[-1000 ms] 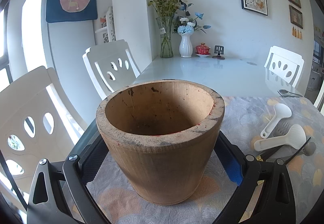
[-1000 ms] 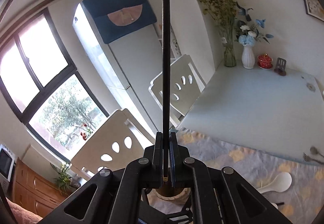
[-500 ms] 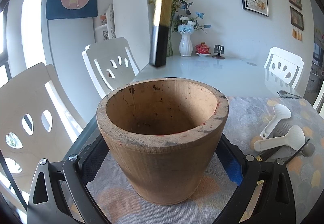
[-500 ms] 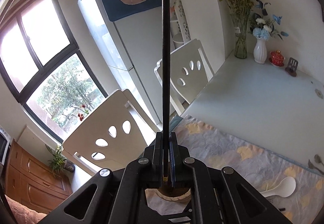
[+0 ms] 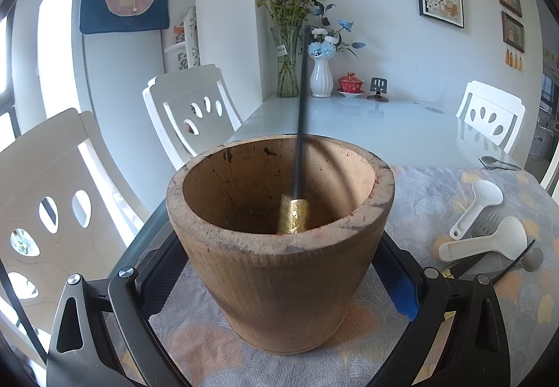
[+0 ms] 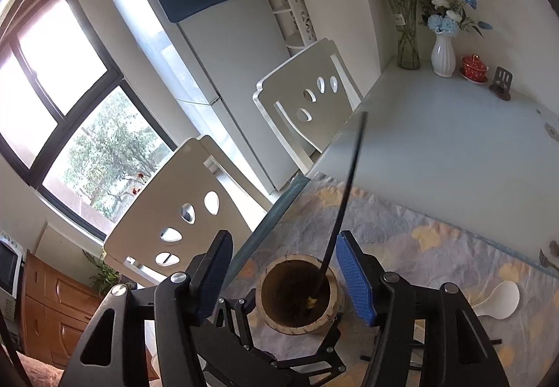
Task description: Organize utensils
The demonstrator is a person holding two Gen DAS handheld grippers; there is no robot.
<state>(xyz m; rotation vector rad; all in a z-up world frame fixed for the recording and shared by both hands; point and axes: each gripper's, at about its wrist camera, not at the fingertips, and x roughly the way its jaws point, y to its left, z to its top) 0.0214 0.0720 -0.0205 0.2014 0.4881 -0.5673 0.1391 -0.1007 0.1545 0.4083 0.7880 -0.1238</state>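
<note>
In my left wrist view the wooden pot [image 5: 283, 240] fills the middle of the frame, standing upright on the patterned cloth [image 5: 436, 184]. My left gripper [image 5: 279, 285] has its jaws set against the pot's two sides low in the frame, clamped on it to steady it. Inside the pot a black chopstick [image 5: 299, 128] stands with its gold-capped end down on the bottom and its shaft leaning against the far rim, toward the upper middle of the frame.

At the right edge lie two white rice paddles [image 5: 482, 240], a dark fork and other slim utensils, well apart from the pot.

In my right wrist view my right gripper [image 6: 283, 277] hangs above the pot [image 6: 298, 296] with jaws wide apart and empty, the chopstick [image 6: 344, 191] rising between them, touching neither.

I judge this drop-off done; next I swing right to the loose utensils while my left holds the pot.
</note>
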